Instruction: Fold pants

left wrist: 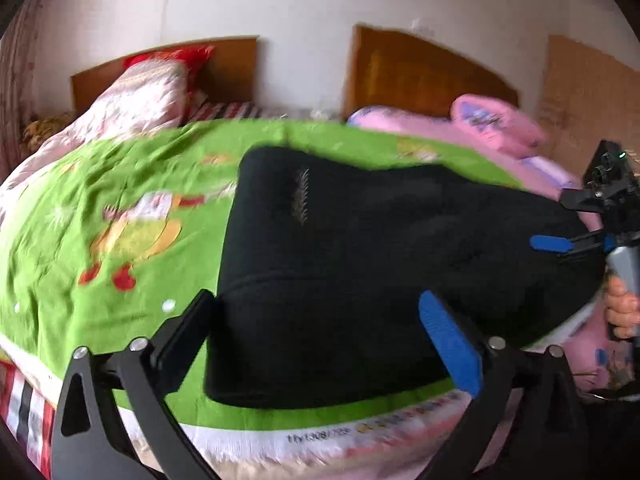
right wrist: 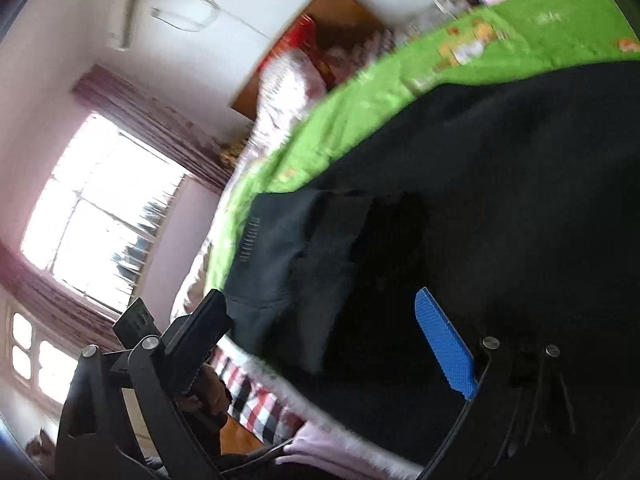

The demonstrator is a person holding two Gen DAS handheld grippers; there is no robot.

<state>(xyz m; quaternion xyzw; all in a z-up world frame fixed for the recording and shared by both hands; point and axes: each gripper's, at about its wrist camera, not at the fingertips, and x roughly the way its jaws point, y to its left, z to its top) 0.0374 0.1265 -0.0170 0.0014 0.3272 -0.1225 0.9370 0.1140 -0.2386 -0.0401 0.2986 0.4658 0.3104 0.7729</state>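
My left gripper point(left wrist: 320, 332) stands wide apart, its black finger on one side and its blue pad point(left wrist: 450, 344) on the other, hanging over the near end of the black pants point(left wrist: 360, 264) without pressing on them. My right gripper point(right wrist: 324, 340) is likewise spread wide, nothing clamped between its fingers; its blue pad point(right wrist: 446, 344) hovers above dark cloth. In the left wrist view I can see that right gripper point(left wrist: 560, 220) at the far right edge, jaws apart just over the pants' edge, with a hand point(left wrist: 622, 308) wrapped round its grey handle.

The pants lie folded on the green cartoon-print blanket point(left wrist: 120, 208), spread across the bed, a row of pale stitching point(left wrist: 301, 196) showing on their upper layer. Their near edge sits close to the blanket's white fringed border point(left wrist: 320, 440).

Beyond the blanket I see a pink floral quilt point(left wrist: 136, 96) bunched to the left against a wooden headboard point(left wrist: 236, 64), and pink pillows point(left wrist: 496, 124) to the right before a second headboard point(left wrist: 420, 76). The right wrist view takes in a bright window point(right wrist: 100, 216) with purple curtains point(right wrist: 160, 120); the picture is blurred.
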